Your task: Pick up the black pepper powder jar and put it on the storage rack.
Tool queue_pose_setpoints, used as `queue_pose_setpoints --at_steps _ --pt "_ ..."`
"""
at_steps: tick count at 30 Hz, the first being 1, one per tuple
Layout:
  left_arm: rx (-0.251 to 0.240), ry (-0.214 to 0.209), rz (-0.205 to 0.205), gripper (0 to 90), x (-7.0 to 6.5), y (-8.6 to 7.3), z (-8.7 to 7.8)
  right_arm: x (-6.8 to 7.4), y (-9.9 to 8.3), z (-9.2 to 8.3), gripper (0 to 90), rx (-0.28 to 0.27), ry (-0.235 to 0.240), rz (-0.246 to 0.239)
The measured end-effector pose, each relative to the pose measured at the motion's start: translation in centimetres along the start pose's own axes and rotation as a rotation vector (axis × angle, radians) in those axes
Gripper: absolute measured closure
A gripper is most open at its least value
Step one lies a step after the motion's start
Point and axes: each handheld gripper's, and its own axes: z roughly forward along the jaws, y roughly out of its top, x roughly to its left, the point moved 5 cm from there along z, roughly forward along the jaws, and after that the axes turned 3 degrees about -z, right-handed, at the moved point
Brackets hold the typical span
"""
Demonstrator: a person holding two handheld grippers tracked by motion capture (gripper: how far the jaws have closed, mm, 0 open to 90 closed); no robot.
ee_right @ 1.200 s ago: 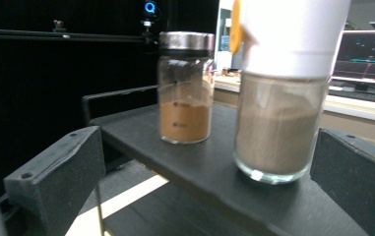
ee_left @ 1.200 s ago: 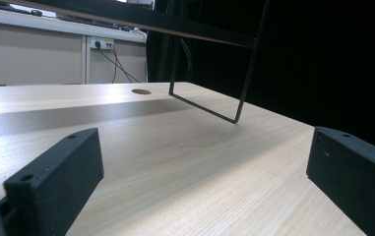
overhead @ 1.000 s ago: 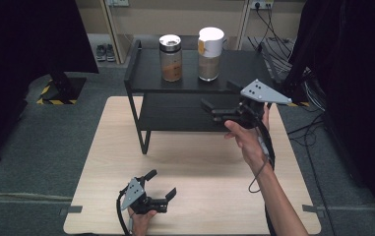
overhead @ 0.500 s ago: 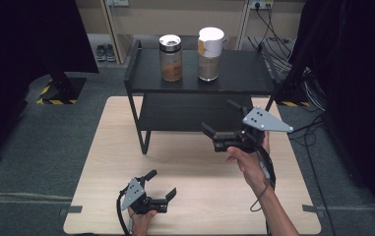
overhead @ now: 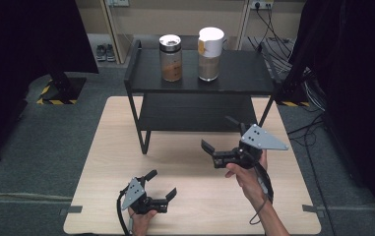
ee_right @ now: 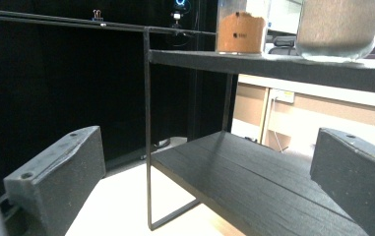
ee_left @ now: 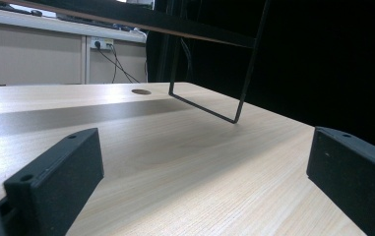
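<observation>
Both empty, jaws spread: left gripper [overhead: 156, 195] rests low at bottom centre, right gripper [overhead: 223, 141] hovers mid-right. Likely targets, two jars [overhead: 171, 58] on shelf [overhead: 239, 73], top centre. Approach level, centre jaws before closing.

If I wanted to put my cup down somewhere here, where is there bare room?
Bare wood lies left of the shelf's leg, along the table's left edge, and between the left gripper and right gripper. The lower shelf board is bare too. The shelf top is crowded in its middle by the brown-filled jar and white-lidded jar.
</observation>
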Motion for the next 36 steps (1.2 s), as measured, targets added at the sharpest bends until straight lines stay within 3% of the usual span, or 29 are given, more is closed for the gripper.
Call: queue_pose_setpoints --at_steps 19,29,36 --pt "-0.004 0.001 -0.002 0.2 0.0 0.0 0.0 1.7 -6.0 -0.3 0.5 0.018 0.006 0.025" --pt "-0.005 0.001 -0.002 0.2 0.0 0.0 -0.1 2.5 -9.3 -0.9 0.5 0.061 0.019 0.067" --pt "-0.003 0.001 -0.001 0.2 0.0 0.0 0.0 3.1 -10.9 -1.4 0.5 0.084 0.014 0.069"
